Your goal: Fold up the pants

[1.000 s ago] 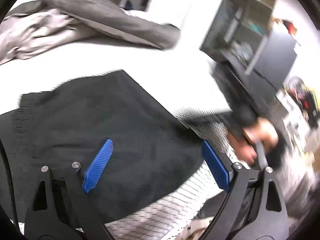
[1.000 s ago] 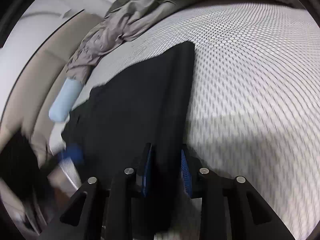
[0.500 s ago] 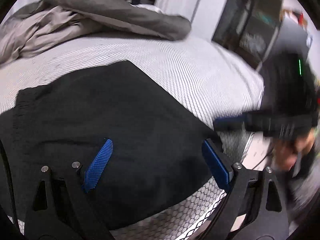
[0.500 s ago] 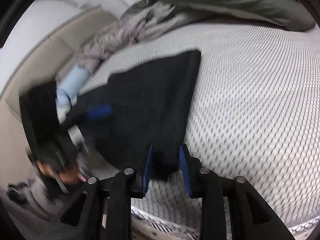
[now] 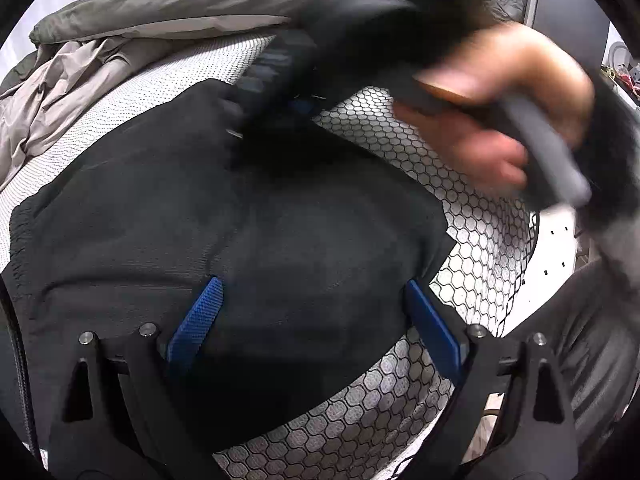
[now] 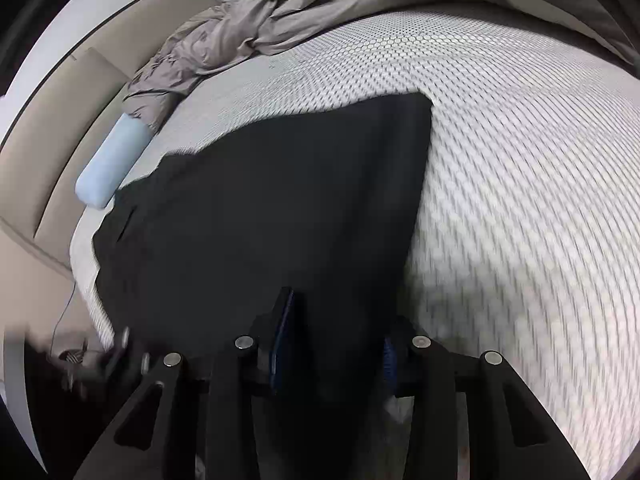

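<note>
While my left gripper (image 5: pixel 316 320) hangs wide apart over the black pants (image 5: pixel 224 220), touching nothing, my right gripper (image 6: pixel 334 344) is opening with pants cloth between its pads. Beyond, the pants lie flat on the honeycomb-patterned mattress (image 6: pixel 520 160), below crumpled grey bedding (image 6: pixel 256 28).

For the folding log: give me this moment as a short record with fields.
surface: mattress with a honeycomb-pattern cover
garment: black pants, lying flat on the mattress
left gripper: open wide over the pants, nothing between the pads
right gripper: jaws opening, pants fabric between them
right hand: blurred, holding its gripper above the pants
clutter: grey bedding bunched at the far side; pale blue roll at the mattress edge
</note>
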A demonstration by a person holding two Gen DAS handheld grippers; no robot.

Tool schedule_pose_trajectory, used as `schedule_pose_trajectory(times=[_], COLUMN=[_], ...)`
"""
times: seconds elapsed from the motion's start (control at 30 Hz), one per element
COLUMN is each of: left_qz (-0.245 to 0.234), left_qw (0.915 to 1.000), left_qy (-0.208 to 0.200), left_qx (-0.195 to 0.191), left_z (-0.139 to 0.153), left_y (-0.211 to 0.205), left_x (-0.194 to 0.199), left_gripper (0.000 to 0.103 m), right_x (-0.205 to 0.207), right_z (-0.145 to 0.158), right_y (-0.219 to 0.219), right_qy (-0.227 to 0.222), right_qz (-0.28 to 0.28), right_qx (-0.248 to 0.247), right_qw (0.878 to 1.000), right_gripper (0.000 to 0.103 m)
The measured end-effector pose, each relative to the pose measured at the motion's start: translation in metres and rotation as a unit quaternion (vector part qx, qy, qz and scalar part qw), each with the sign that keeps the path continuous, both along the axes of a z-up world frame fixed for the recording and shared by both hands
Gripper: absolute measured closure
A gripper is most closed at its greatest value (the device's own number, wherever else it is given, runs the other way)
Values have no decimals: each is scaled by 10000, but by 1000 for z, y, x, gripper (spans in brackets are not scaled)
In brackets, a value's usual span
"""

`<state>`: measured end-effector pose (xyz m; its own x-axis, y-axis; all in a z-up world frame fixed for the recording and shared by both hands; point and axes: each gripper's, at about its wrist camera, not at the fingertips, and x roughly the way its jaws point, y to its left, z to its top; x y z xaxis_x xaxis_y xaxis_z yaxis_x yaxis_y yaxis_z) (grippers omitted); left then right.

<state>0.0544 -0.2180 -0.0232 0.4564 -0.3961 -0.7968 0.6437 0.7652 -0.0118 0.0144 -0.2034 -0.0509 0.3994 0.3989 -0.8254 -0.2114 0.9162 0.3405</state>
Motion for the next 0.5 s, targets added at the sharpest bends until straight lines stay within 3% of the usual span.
schedule_pose_trajectory(times=[0.3, 0.4, 0.5], left_qz=[-122, -165, -172], left_qw=[9999, 9998, 9997], left_qy=[85, 82, 64], left_qx=[-51, -97, -140], left_z=[-5, -6, -9], left_y=[1, 2, 7], left_x=[4, 4, 10], left_gripper=[11, 9, 8], right_x=[121, 121, 91], right_z=[4, 10, 16], right_y=[-11, -13, -22], right_qy=[222, 172, 77], right_qz=[-522, -542, -502], right_qx=[97, -60, -128], right_qw=[9983, 9984, 9986], right_gripper=[70, 70, 70])
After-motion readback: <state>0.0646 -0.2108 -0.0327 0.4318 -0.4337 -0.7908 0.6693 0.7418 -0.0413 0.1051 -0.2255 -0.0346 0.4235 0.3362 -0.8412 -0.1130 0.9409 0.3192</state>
